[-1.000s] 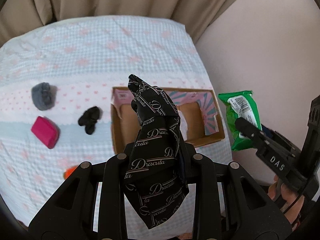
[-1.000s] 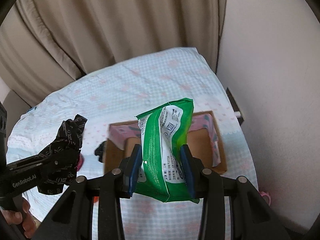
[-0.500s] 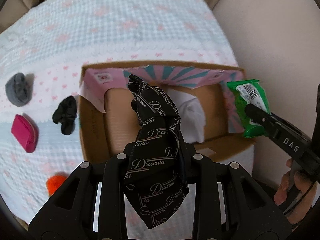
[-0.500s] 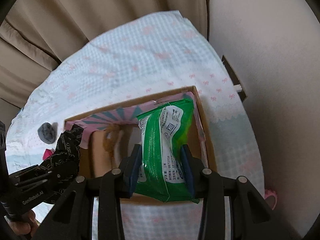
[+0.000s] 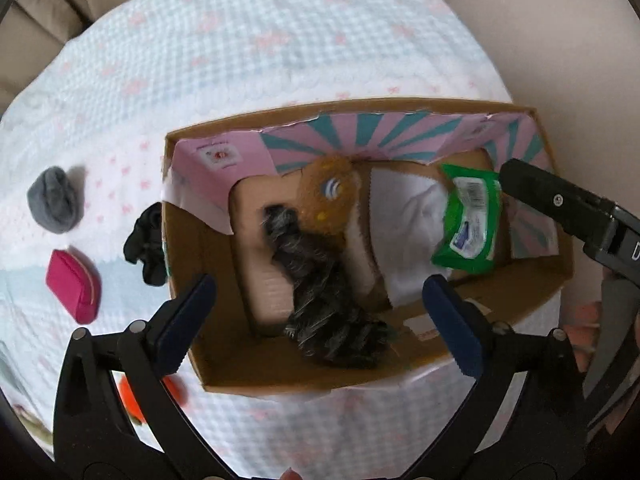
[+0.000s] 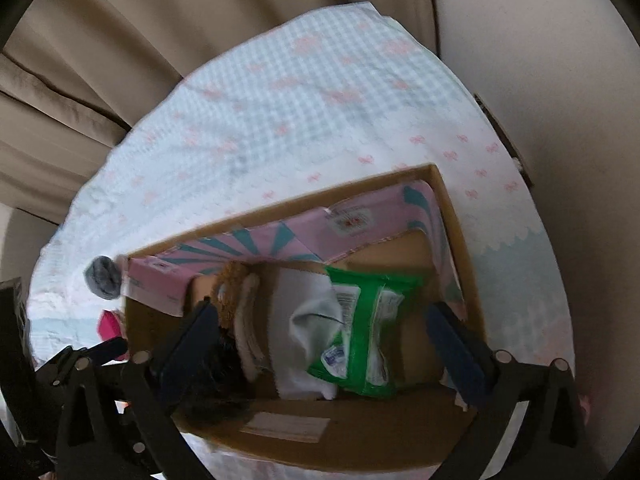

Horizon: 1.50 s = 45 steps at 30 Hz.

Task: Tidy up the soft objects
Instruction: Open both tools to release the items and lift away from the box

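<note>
Black cloth (image 5: 320, 300) and green pack (image 5: 470, 220) dropped into one box (image 5: 400, 372), both grippers (image 5: 320, 312) (image 6: 332, 344) now wide, empty.

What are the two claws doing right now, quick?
Left claw: open, empty; the black cloth lies in the box.
Right claw: open, empty; the green pack is in the box.

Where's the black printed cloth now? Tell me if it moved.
Yes. The black printed cloth left the open left gripper and lies down inside the cardboard box.
</note>
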Each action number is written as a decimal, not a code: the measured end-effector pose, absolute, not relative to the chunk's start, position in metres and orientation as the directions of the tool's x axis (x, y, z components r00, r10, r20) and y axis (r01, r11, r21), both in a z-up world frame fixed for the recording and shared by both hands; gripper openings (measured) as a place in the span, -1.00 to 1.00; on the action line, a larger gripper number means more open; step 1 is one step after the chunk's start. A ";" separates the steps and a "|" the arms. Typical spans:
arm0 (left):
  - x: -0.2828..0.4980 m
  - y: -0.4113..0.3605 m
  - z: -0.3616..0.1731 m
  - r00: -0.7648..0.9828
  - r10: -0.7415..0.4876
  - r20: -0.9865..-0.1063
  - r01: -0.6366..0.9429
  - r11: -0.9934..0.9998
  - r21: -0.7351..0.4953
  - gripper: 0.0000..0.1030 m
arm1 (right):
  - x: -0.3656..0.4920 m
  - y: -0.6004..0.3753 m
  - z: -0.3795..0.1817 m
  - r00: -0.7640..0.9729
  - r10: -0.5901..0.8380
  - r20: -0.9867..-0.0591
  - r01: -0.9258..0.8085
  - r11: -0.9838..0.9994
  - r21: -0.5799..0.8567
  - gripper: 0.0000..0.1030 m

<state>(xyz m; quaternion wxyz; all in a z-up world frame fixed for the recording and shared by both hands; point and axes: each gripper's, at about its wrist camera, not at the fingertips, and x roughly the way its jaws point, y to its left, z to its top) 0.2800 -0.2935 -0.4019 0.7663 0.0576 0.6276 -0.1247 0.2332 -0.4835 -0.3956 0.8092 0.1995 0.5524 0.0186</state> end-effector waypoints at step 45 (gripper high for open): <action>0.140 -0.067 -0.130 0.607 -0.240 -0.758 0.125 0.970 -0.207 0.99 | 0.094 -0.310 -0.129 0.730 0.069 -0.680 0.042 0.988 0.146 1.00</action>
